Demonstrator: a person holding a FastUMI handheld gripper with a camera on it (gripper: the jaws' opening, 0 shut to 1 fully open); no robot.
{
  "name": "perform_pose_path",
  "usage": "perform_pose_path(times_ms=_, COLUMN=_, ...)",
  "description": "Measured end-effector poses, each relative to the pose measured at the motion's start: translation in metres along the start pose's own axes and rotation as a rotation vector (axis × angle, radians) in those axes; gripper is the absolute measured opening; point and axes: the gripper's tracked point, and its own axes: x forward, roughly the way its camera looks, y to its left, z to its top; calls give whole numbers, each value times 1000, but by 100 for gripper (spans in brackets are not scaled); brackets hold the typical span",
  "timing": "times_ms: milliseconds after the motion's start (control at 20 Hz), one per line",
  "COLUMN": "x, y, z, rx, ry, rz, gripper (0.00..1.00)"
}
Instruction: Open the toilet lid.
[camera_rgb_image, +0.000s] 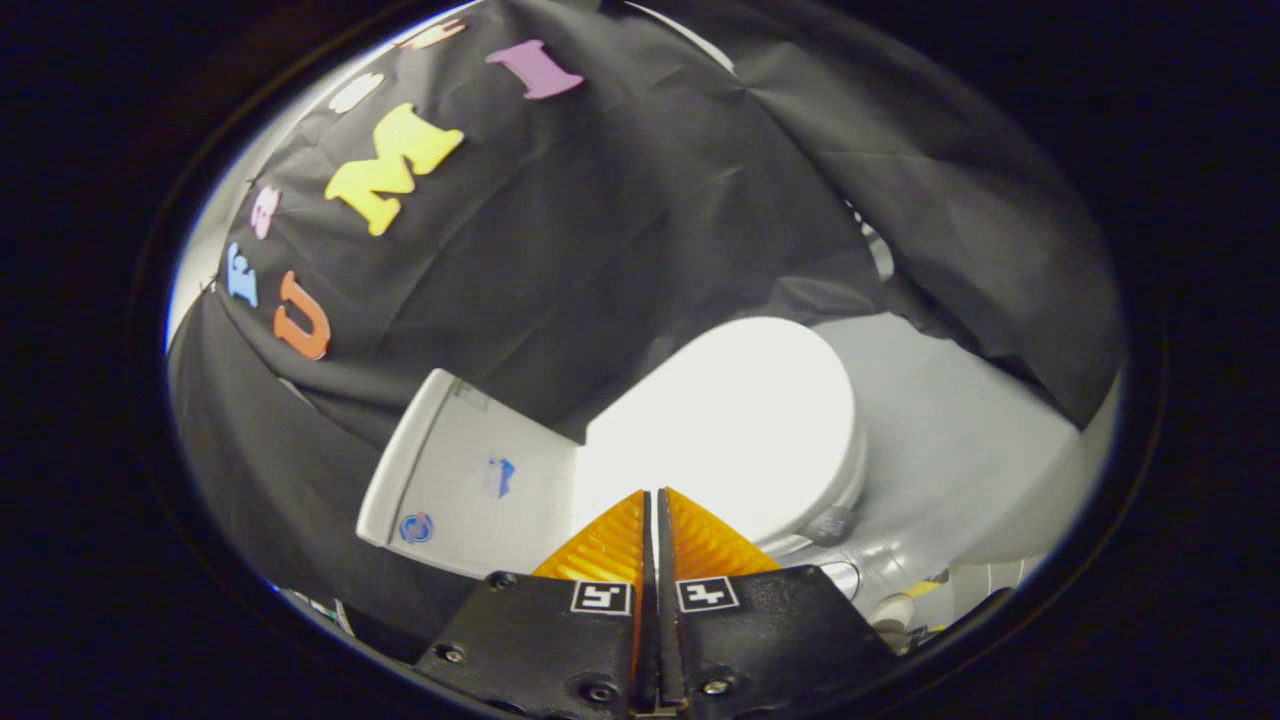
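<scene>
White and glossy, the toilet lid (735, 420) lay down flat over the bowl, closed, and it caught so much light that its surface showed as one bright patch with no detail. It sat just beyond the tips of the claw (655, 500), whose two fingers were pressed together with barely a slit between them and nothing held; the tips overlapped the near edge of the lid in the picture, though whether they touched it could not be told. To one side of the lid, touching its rear end, stood the tank (470, 480), a pale box with a flat cover and a couple of small blue stickers on its face. Under the lid's far rim the seat edge (852, 480) and a small grey bumper (830, 524) showed. Black cloth (620, 230) hung behind the tank and the lid as the booth's wall, draped in folds. A pale grey floor (960, 440) spread beyond the bowl, and some small objects lay near the fingers' base, too blurred to name.
</scene>
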Motion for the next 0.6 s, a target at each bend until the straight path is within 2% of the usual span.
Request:
perform_pose_path(times_ms=100, x=0, y=-25, z=-15, rx=83, ry=31, rz=7, gripper=9)
perform_pose_path(times_ms=250, x=11, y=-68, z=-30, rx=133, ry=59, rz=-59, gripper=43)
perform_pose_path(times_ms=400, x=19, y=-96, z=-45, rx=178, ry=92, rz=-74, gripper=77)
perform_pose_path(times_ms=500, x=25, y=-110, z=-46, rx=198, ry=92, rz=-86, gripper=83)
perform_pose_path(times_ms=600, x=35, y=-128, z=-49, rx=208, ry=91, rz=-112, gripper=84)
